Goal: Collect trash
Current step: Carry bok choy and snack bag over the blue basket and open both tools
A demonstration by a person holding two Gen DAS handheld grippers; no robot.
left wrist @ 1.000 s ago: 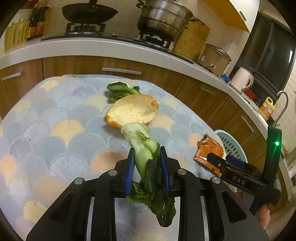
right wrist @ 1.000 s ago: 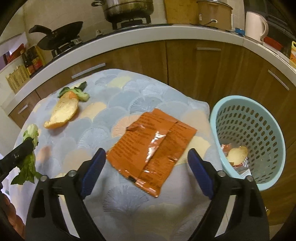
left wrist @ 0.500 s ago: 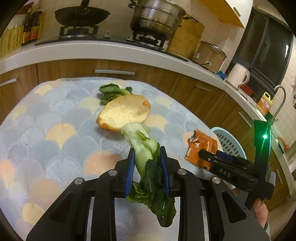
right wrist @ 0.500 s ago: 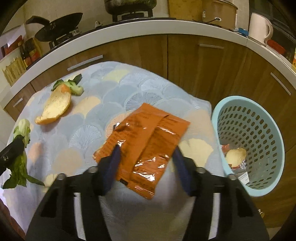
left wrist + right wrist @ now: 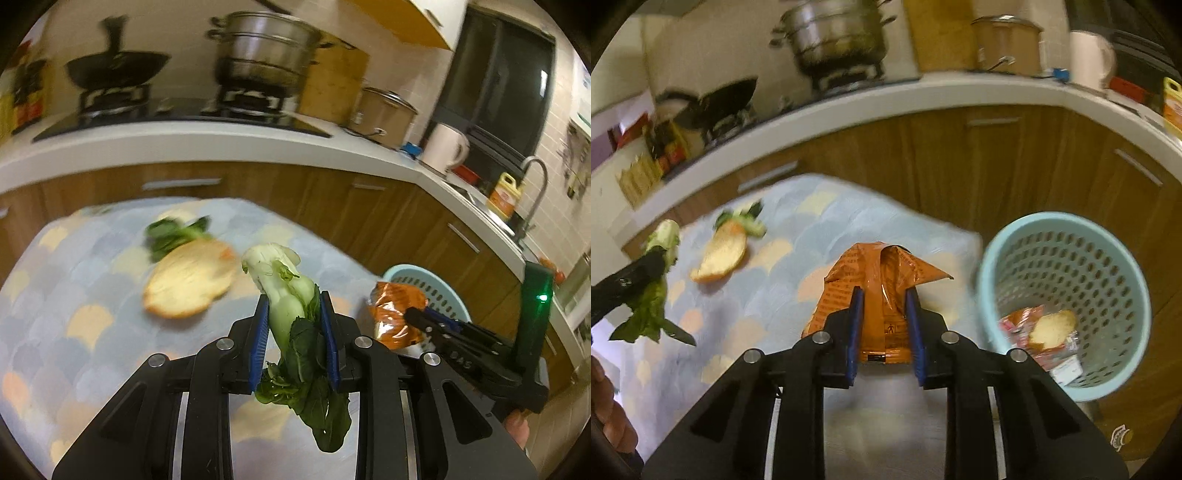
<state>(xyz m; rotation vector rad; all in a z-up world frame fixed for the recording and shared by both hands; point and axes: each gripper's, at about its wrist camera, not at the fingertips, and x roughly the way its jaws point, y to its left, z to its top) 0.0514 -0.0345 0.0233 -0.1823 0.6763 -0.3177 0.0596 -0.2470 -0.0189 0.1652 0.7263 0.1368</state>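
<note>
carrying trash to basket [image 5: 1067, 236] | left gripper [image 5: 295, 328] pinching bok choy [image 5: 286, 295] | right gripper [image 5: 884, 321] pinching orange wrapper [image 5: 882, 269] | next: over rim, spread fingers

Orange wrapper [image 5: 882, 291]: dark print lines on left flap, too small and blurred to read; small square pictogram with standing figure low on panel, between blue pads. Right hand-held gripper [image 5: 430, 326]: pale lettering on black finger, blurred, unreadable. Yellow bottle [image 5: 503, 195] by sink: orange label, text illegible. Red packets in blue basket [image 5: 1067, 225]: print unreadable.
</note>
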